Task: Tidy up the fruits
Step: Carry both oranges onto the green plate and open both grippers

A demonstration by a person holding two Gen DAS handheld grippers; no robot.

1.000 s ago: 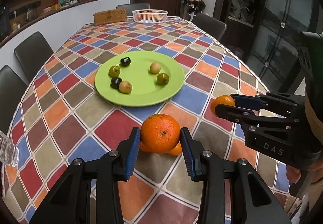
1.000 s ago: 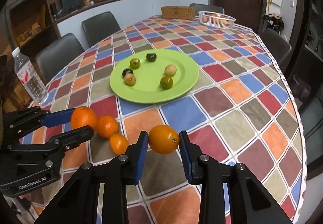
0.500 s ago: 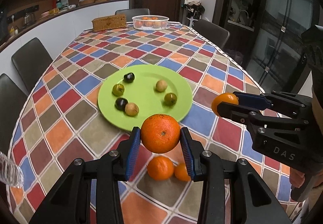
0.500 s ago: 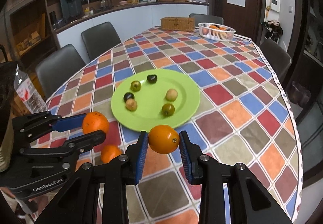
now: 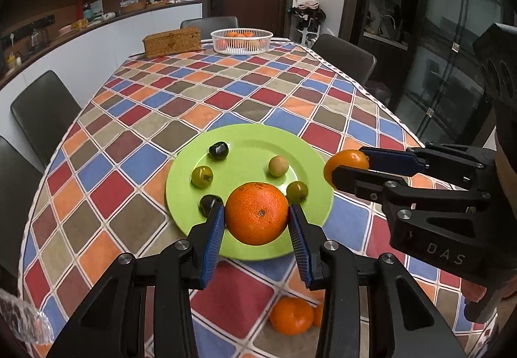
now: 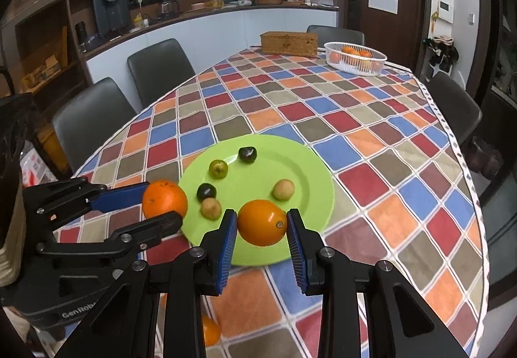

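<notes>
Left gripper (image 5: pixel 257 218) clamped on an orange (image 5: pixel 257 212), right gripper (image 6: pixel 261 224) on a tangerine (image 6: pixel 262 222): carry both level toward the white basket (image 5: pixel 241 41), grip firm.

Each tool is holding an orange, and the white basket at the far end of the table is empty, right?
Not quite. Each tool does hold an orange, but the white basket is not empty: the right wrist view shows oranges inside it.

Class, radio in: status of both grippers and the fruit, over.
Left gripper shut on large orange. Right gripper shut on smaller orange. Both above green plate; white basket far end, path unobstructed.
</notes>
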